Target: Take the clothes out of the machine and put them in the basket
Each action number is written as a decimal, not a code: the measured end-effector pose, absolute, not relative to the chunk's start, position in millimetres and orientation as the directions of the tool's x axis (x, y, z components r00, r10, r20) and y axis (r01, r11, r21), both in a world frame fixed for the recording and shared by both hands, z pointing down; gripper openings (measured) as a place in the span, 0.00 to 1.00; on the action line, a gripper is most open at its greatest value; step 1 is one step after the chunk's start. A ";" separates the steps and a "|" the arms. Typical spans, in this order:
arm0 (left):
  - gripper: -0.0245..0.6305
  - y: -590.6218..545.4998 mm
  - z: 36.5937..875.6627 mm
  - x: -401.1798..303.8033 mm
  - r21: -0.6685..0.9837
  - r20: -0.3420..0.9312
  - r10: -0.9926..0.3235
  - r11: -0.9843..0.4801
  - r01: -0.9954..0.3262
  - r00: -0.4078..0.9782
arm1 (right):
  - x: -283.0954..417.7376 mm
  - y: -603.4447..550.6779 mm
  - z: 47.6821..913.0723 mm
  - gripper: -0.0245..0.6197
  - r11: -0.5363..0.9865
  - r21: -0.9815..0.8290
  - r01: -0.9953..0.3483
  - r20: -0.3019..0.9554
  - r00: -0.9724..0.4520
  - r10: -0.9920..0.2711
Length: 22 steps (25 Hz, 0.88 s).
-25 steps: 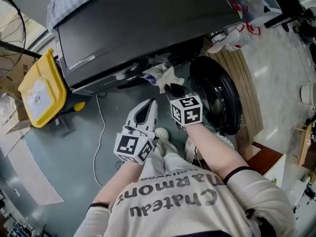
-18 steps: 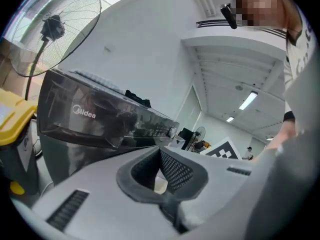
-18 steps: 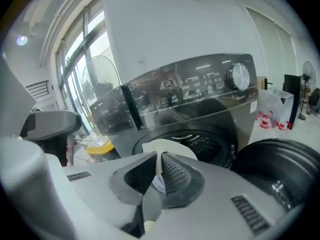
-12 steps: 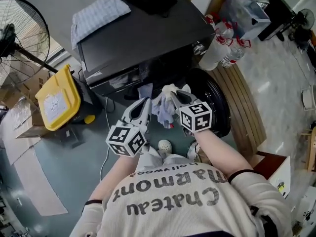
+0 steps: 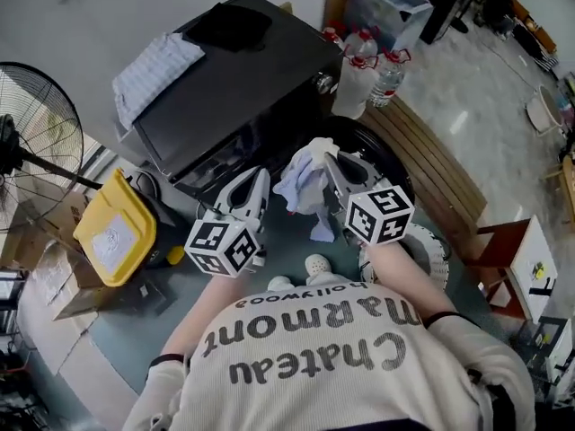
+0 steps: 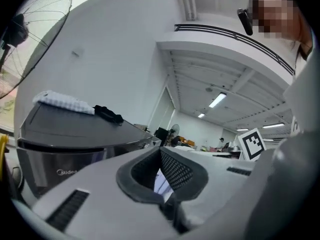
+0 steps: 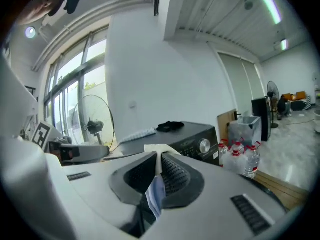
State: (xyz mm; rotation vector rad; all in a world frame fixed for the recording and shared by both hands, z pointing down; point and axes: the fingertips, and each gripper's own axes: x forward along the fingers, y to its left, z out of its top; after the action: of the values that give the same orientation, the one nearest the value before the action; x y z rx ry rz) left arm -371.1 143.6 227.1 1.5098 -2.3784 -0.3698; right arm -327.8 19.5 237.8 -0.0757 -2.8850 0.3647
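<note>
**A:** Where's the garment right now?

**B:** Clear of the washing machine [image 5: 243, 88]. The pale blue-white cloth [image 5: 301, 187] hangs in the air in front of the round door [image 5: 382, 155], between the 2 grippers. The right gripper [image 5: 334, 162] has its jaws clamped tight on a fold of it.

**A:** And the other one?

**B:** The left gripper [image 5: 259, 180] has its jaws pressed together, just beside the cloth's edge. A pale sliver shows in its slot, but from above I'd judge it grips nothing.

**A:** How will that cloth behave?

**B:** It looks light and limp, draping and bunching under its own weight. 1 pinch should carry it easily. The loose tail will probably swing and could catch on the door rim. I can't tell whether it's damp; if it is, expect it heavier and clingier.

**A:** What's the best place to hold it?

**B:** A bunched fold near the top, as it's held now. Several layers give the ribbed pads more to bite on than a single hem would. The free gripper could gather the hanging corner.

**A:** And the basket?

**B:** A white perforated rim [image 5: 429, 245] low on the right, by the person's arm, may be it, but most of it is hidden.
</note>
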 end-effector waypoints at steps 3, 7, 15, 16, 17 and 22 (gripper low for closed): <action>0.05 137.7 212.3 -364.1 0.359 0.078 -0.935 0.350 -0.865 -0.346 | -313.3 19.1 196.9 0.11 0.977 -0.214 -0.014 0.135 -0.991 0.016; 0.05 130.2 198.0 -349.0 0.348 0.048 -0.960 0.274 -0.897 -0.274 | -290.8 22.8 153.4 0.11 0.985 -0.162 -0.060 0.049 -0.997 -0.052; 0.05 112.2 177.9 -313.5 0.317 0.022 -0.994 0.109 -0.942 -0.107 | -239.6 16.4 118.0 0.11 0.969 -0.150 -0.197 -0.032 -0.978 -0.204; 0.05 109.1 177.6 -310.7 0.317 0.022 -0.996 0.091 -0.944 -0.089 | -233.6 15.2 114.9 0.11 0.965 -0.148 -0.215 -0.040 -0.974 -0.223; 0.05 106.0 178.2 -307.9 0.320 0.022 -0.997 0.075 -0.944 -0.071 | -227.8 14.6 112.2 0.11 0.962 -0.147 -0.230 -0.045 -0.970 -0.239; 0.05 85.2 181.3 -280.5 0.326 0.005 -1.000 -0.017 -0.945 0.020 | -191.2 13.6 101.7 0.11 0.947 -0.124 -0.296 -0.068 -0.950 -0.306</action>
State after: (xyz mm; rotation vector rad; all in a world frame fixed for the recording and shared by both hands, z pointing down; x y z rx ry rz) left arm -280.5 85.2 181.3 2.0574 -2.0192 -0.3325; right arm -191.2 13.6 101.7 0.4931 -3.1849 0.1819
